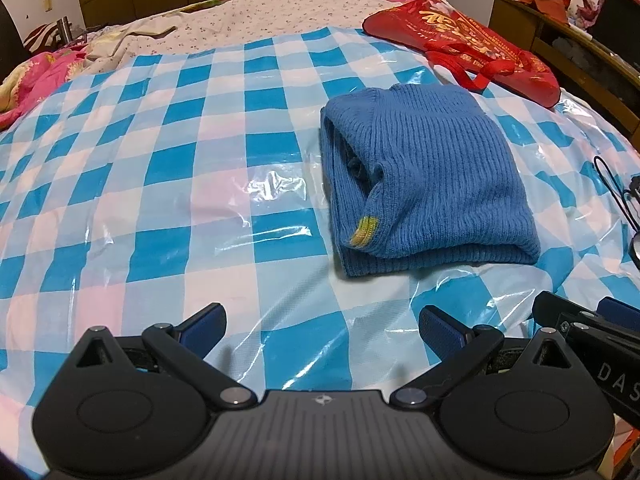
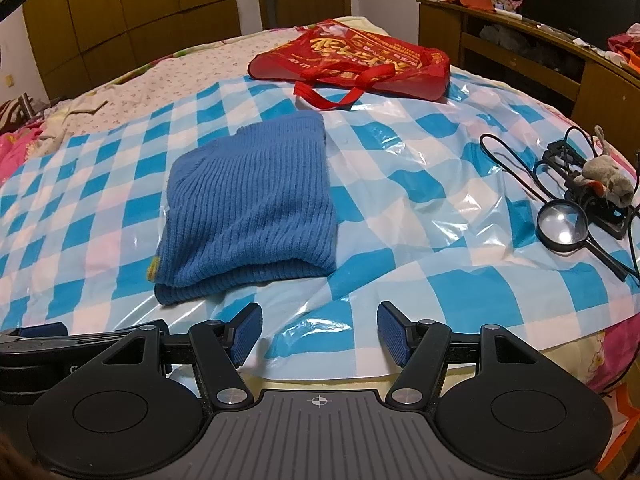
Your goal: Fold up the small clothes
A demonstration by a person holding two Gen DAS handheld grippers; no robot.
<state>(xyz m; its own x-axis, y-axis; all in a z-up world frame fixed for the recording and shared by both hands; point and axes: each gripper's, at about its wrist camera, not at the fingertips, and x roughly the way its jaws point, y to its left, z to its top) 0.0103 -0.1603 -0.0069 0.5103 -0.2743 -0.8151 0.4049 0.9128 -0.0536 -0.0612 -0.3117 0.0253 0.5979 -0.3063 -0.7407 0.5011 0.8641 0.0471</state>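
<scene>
The left gripper (image 1: 322,330) was closest, wide open, with nothing between its blue pads (image 1: 204,330). The right gripper (image 2: 319,334) was wide open too and held nothing. Both hung over the checked sheet (image 1: 160,168) on the bed. The blue sweater (image 1: 424,180) lay folded on the sheet, a little way past the grippers. A red bag (image 2: 352,60) lay behind it. A magnifying glass (image 2: 562,226) lay off to the right.

"DAS" on right gripper (image 1: 612,376) — cut off

Blue ribbed knit garment (image 1: 436,184), folded, flat on checkered sheet, possibly a sweater
</scene>
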